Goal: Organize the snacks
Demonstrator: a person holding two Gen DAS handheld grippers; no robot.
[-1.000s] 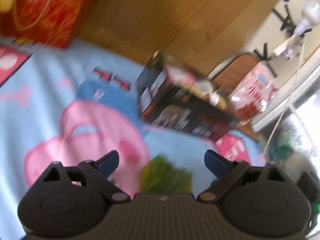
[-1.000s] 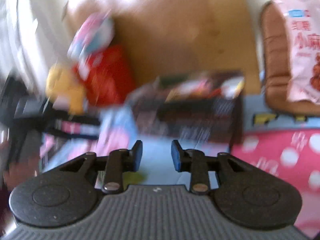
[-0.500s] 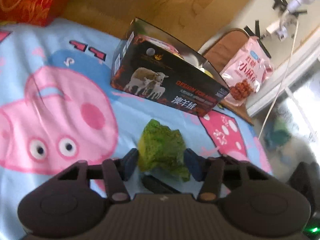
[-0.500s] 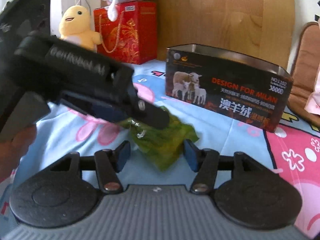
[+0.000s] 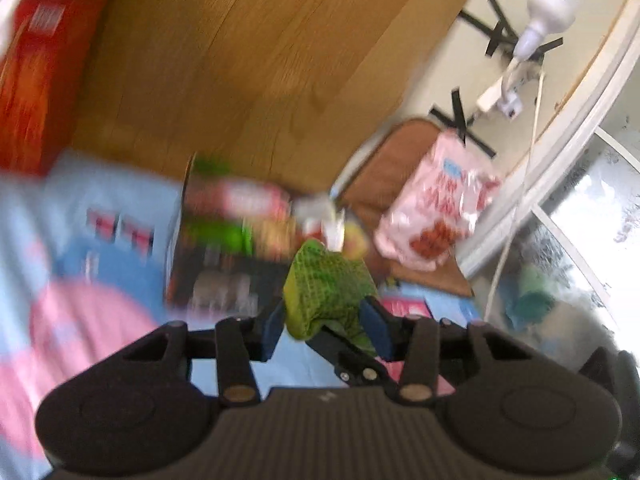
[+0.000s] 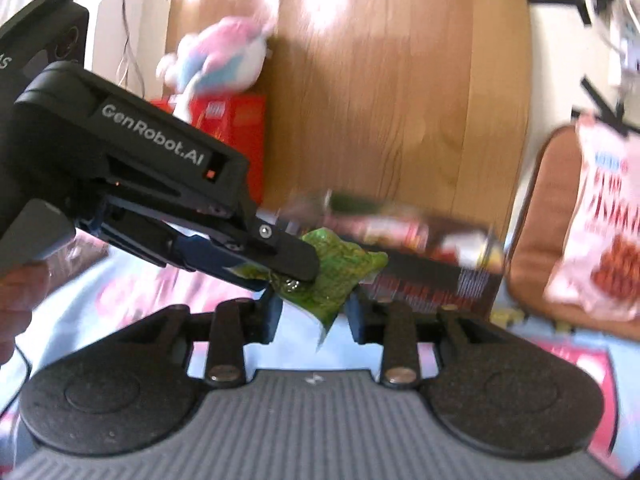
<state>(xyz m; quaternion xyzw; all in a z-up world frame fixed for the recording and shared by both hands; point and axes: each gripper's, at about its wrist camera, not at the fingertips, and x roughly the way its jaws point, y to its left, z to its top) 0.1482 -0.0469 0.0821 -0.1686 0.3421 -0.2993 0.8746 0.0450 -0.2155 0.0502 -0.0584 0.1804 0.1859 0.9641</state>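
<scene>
A crumpled green snack packet hangs above the blanket, and my left gripper is shut on it. In the right wrist view the left gripper reaches in from the left and pinches the packet. My right gripper sits just under it. Its jaws are closing with the packet's lower corner between them, and the pads do not clearly press it. Behind stands the dark open box with several snacks inside, blurred.
A pink snack bag leans on a brown cushion at the right. A red gift bag with a plush toy stands at the back left by the wooden panel. The blue cartoon blanket lies underneath.
The left gripper went from wide open to shut on the green packet and lifted it off the blanket. The right gripper came in under the packet and its jaws narrowed.
</scene>
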